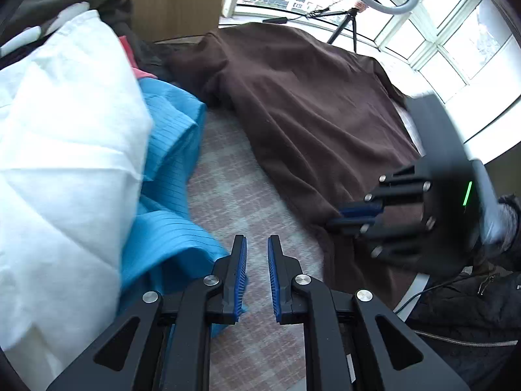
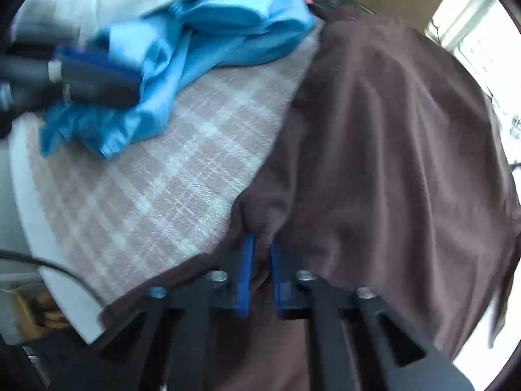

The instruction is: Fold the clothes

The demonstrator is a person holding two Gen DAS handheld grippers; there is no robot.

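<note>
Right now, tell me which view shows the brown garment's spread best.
The left wrist view: the brown garment lies spread across the plaid cover up to the window, its near edge clear. The right wrist view shows it blurred and cropped, though only there is a fold visible between the fingers of the right gripper.

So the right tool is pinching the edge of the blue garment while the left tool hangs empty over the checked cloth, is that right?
Not quite. The right tool is pinching the edge of the brown garment, not the blue one, as the right wrist view shows. The rest holds: the left tool hangs empty over the checked cloth.
</note>
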